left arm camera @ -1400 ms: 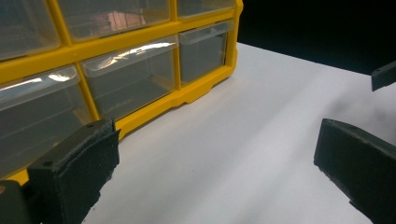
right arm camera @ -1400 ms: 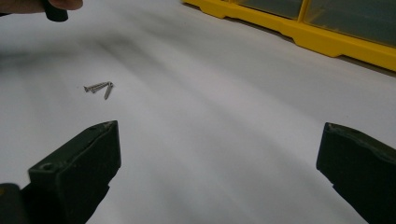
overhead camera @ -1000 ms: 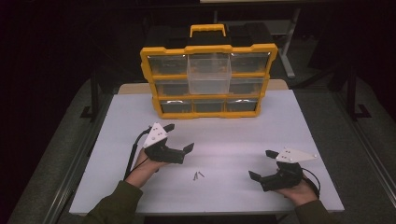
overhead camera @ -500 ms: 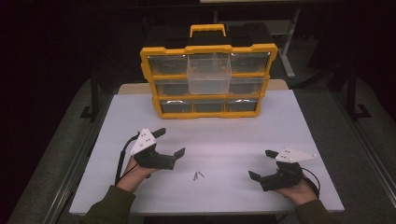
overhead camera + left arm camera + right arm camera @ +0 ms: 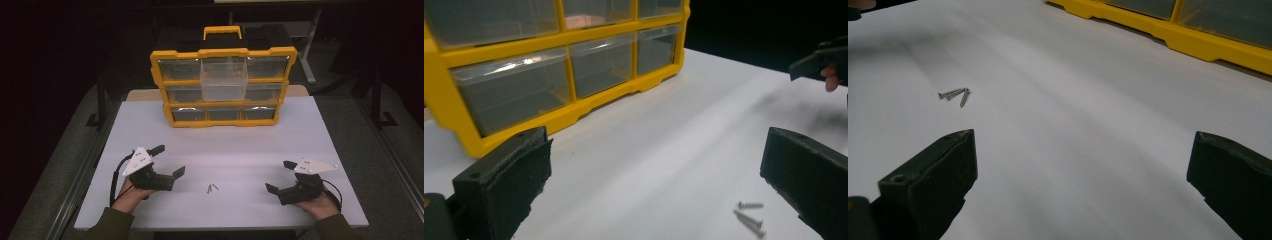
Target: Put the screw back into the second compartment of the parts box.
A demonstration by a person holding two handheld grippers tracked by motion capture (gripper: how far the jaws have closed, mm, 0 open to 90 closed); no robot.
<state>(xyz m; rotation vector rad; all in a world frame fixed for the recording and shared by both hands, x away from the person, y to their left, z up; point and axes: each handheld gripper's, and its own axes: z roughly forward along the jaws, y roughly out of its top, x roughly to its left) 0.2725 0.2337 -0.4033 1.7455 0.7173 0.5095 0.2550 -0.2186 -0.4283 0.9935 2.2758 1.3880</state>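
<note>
screws [image 5: 212, 188]: 3, loose on table [image 5: 310, 130] | tongs: 2, both spread, empty

Each hand carries a black gripper topped by a pale grey three-cornered plate marked with small dark dots. The left gripper [image 5: 170, 160] has a black cable looping off at its 8 o'clock side; the right gripper [image 5: 280, 176] trails a black cable at its 4 o'clock side. Both have blocky matte black fingers [image 5: 504, 182] with a rough padded face and a small round hole near the base. Both forearms wear olive-green sleeves [image 5: 107, 225].
</note>
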